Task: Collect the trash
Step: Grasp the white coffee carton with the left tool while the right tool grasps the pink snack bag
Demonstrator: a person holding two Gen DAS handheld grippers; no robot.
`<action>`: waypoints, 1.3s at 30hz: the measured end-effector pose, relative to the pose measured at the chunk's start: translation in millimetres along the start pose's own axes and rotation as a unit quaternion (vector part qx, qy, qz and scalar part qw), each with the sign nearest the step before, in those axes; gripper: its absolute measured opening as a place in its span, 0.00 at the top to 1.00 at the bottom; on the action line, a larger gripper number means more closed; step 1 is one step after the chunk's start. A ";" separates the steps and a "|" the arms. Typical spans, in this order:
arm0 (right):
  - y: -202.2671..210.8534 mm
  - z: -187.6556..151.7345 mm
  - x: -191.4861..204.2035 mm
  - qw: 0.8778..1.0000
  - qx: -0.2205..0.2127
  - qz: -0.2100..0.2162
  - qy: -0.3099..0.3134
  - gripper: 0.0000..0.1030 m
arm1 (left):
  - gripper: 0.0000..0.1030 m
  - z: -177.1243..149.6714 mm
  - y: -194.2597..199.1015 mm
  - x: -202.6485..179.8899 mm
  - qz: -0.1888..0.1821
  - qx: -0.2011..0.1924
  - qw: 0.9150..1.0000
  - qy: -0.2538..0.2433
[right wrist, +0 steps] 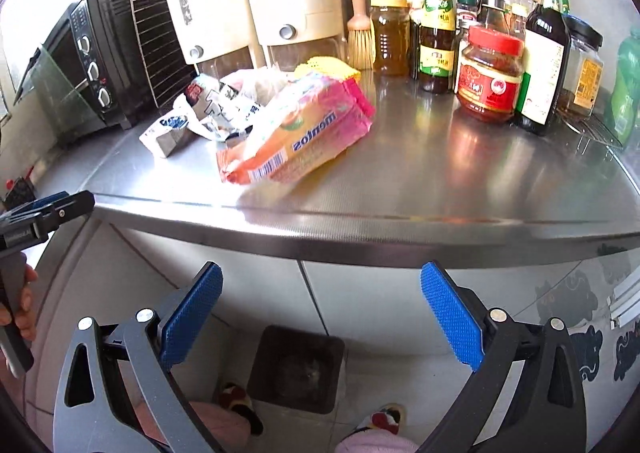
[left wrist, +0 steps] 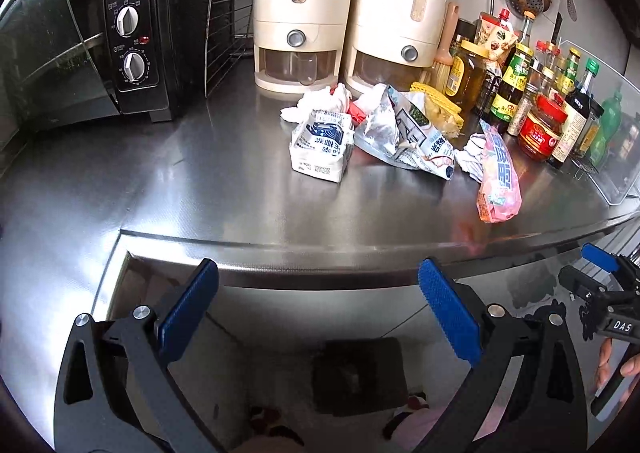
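Both grippers, left (left wrist: 318, 307) and right (right wrist: 322, 309), hung with jaws wide and empty above the floor bin (right wrist: 296, 369). Wrappers, including a pink Mentos packet (right wrist: 296, 137), lay on the steel surface (right wrist: 440, 181). A drop looked finished; next seemed a reach to that nearest packet.

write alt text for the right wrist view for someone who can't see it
An open, empty right claw hangs below the edge of a steel counter, above a dark bin on the floor. On the counter lie a pink Mentos bag and crumpled wrappers, with sauce bottles and jars behind.
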State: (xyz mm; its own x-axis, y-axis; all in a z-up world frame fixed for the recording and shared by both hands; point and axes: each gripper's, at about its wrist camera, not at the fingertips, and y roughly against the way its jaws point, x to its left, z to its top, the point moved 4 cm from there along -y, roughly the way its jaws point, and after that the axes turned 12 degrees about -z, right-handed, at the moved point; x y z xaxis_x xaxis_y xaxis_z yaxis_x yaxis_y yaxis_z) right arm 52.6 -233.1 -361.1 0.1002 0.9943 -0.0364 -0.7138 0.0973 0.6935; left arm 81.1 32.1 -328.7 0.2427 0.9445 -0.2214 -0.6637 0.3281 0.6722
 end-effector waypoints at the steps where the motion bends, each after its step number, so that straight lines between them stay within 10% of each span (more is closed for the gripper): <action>1: 0.9 4.3 -1.4 1.000 -0.003 -0.002 -0.001 0.03 | 0.08 3.2 2.3 2.2 0.002 -0.003 1.000 0.000; 22: -43.1 75.2 35.7 0.997 0.019 -0.011 -0.068 0.06 | 0.08 69.7 -37.8 19.2 0.028 0.003 0.999 -0.039; 39: -75.9 61.3 42.4 0.998 0.044 -0.021 -0.048 0.78 | 0.08 80.6 -121.8 14.7 0.029 0.056 0.994 -0.087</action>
State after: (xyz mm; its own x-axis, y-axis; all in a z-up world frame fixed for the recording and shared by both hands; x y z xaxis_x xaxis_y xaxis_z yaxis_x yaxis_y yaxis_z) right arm 153.5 -201.0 -371.1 0.1973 0.9803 -0.0013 -0.6445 0.1307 0.7533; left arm 222.5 4.8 -356.9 0.3322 0.9413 -0.0604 -0.5990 0.2600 0.7573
